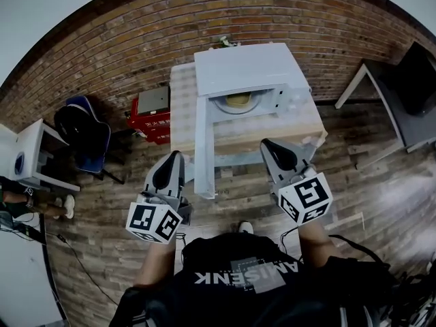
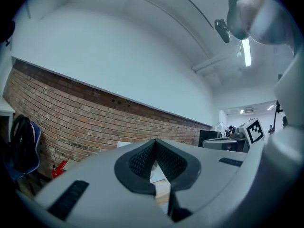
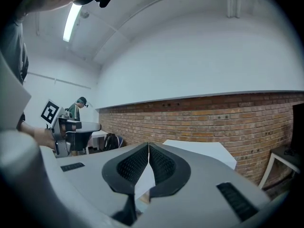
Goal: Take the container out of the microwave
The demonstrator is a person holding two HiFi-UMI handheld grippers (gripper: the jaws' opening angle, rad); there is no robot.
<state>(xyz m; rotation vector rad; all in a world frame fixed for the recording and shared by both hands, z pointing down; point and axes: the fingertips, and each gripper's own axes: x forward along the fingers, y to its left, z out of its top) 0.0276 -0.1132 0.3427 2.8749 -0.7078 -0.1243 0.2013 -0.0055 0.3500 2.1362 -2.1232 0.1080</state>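
Note:
In the head view a white microwave (image 1: 248, 67) stands on a wooden table (image 1: 300, 125) with its door (image 1: 203, 142) swung open toward me on the left. Inside, a yellowish container (image 1: 238, 101) rests on the round plate. My left gripper (image 1: 177, 155) hovers short of the table, beside the open door, jaws together and empty. On the other side of the door my right gripper (image 1: 267, 144) is over the table's near edge, also shut on nothing. Both gripper views show the jaw tips meeting, left gripper (image 2: 155, 141) and right gripper (image 3: 148, 145), with the microwave (image 3: 199, 151) ahead.
A brick wall runs behind the table. A red toolbox (image 1: 151, 118) and a blue chair (image 1: 83, 131) sit to the left, beside a white desk (image 1: 30, 155). A dark table (image 1: 402, 87) stands at the right. Another person (image 3: 78, 109) is off to the side.

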